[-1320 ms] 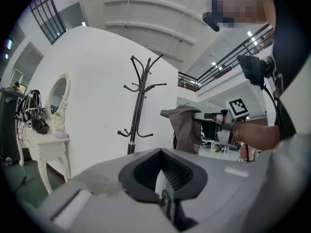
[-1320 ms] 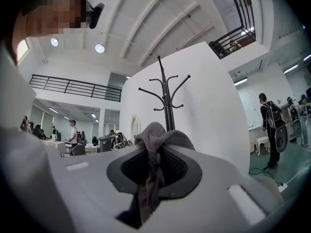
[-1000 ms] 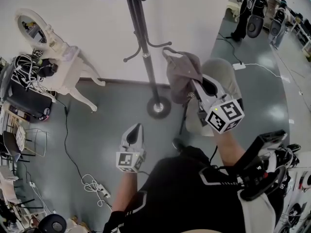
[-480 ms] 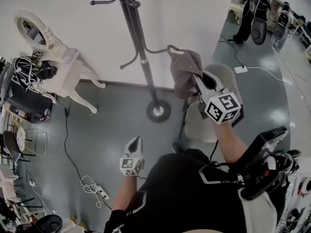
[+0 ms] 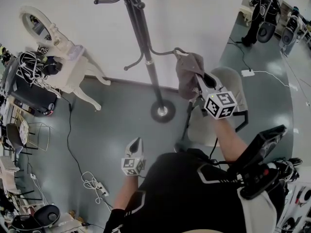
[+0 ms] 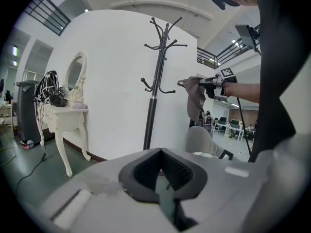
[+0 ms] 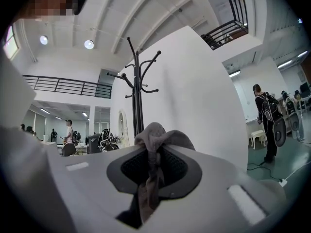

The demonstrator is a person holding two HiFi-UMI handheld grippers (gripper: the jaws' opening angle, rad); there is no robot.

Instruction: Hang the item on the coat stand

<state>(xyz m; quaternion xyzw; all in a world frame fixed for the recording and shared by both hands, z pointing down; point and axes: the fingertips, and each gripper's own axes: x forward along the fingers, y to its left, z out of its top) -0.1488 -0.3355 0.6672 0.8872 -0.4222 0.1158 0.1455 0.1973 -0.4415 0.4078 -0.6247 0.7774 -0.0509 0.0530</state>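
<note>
With the right gripper [image 5: 200, 81] clamped on the cap [image 5: 188, 69], seemingly just beside a low hook [image 5: 167, 53] of the stand [image 5: 145, 35], and the left gripper [image 5: 135, 143] closed, empty, releasing before fabric catches the hook risks dropping it.

The person wears a black short-sleeved top [image 5: 180, 198] with thin pale piping across the shoulders. A black boxy unit [image 5: 257, 169] with dark cables sits at the right side. The left tool [image 5: 135, 142] and the right tool [image 5: 204, 81] have pale grey shells. Each carries a white cube [image 5: 132, 165] printed with black square markers. Along the jaws, the shell frames dark ribbed pads [image 6: 177, 171] inside a rounded black collar.
</note>
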